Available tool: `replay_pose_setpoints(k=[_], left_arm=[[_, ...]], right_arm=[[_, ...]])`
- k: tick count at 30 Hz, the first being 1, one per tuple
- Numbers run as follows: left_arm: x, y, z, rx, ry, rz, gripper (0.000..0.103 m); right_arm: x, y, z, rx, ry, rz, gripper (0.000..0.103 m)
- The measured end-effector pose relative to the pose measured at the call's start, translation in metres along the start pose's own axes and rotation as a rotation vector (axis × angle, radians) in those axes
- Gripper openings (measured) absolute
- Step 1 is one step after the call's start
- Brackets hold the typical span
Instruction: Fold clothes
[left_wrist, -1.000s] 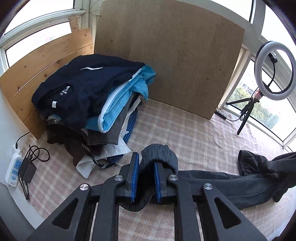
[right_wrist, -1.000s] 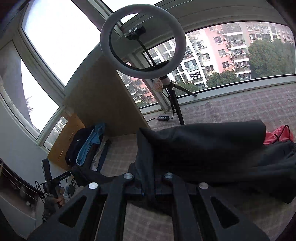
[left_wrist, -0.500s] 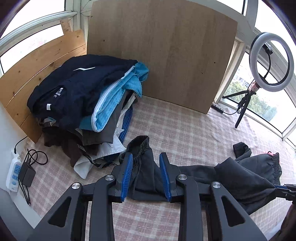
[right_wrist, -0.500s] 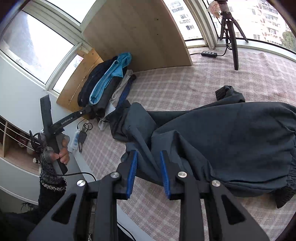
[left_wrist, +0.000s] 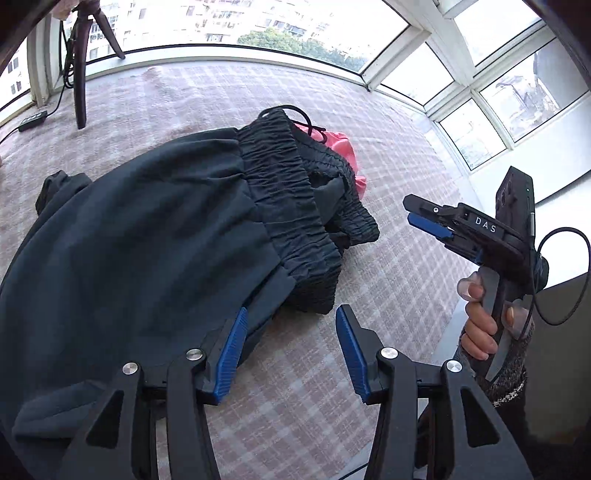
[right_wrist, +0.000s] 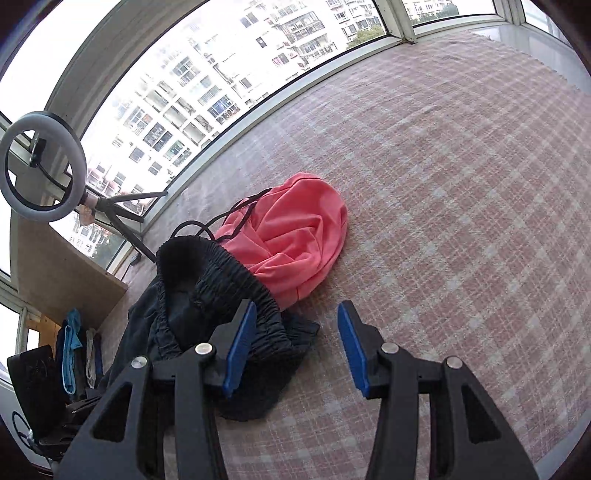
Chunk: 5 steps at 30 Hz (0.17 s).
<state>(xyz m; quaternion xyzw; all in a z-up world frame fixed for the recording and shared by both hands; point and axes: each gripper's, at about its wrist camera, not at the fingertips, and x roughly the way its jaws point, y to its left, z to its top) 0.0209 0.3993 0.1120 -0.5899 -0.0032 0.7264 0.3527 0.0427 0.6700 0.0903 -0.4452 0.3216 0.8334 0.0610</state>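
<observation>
Dark grey trousers (left_wrist: 140, 236) lie doubled over on the checked cloth, their gathered waistband (left_wrist: 291, 192) toward the right. My left gripper (left_wrist: 291, 319) is open just off the trousers' near edge, its left finger against the fabric and nothing between the pads. My right gripper (right_wrist: 297, 310) is open too, its left finger over the waistband (right_wrist: 214, 284), its right finger over bare cloth. In the left wrist view the right gripper (left_wrist: 424, 218) hovers to the right of the waistband, held by a hand (left_wrist: 480, 325).
A pink garment (right_wrist: 295, 240) lies bunched behind the waistband, partly under it. A ring light on a tripod (right_wrist: 40, 166) stands by the window, next to a wooden board (right_wrist: 62, 266). A pile of folded clothes (right_wrist: 72, 347) sits at far left. The checked cloth (right_wrist: 461, 221) stretches right.
Both grippers have let go of the trousers and opened wide. The left view has swung from the clothes pile to the waistband end. The trousers now lie folded over.
</observation>
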Motion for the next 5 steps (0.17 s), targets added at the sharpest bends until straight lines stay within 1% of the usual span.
replay_pose_setpoints(k=[1,2,3,4,5], left_arm=[[0.015,-0.013,0.008,0.025,0.01,0.042,0.056],[0.028,-0.024,0.015,0.052,0.013,0.106,0.064],[0.041,-0.033,0.021,0.084,0.019,0.174,0.066],[0.051,-0.037,0.024,0.119,0.024,0.242,0.065],[0.06,-0.039,0.027,0.148,0.027,0.296,0.062]], right_arm=[[0.004,-0.006,0.004,0.013,-0.009,-0.009,0.045],[0.01,-0.011,0.008,0.025,-0.013,-0.021,0.045],[0.017,-0.015,0.012,0.035,-0.007,-0.019,0.045],[0.024,-0.018,0.015,0.045,-0.001,-0.018,0.045],[0.031,-0.019,0.018,0.05,0.01,-0.011,0.045]])
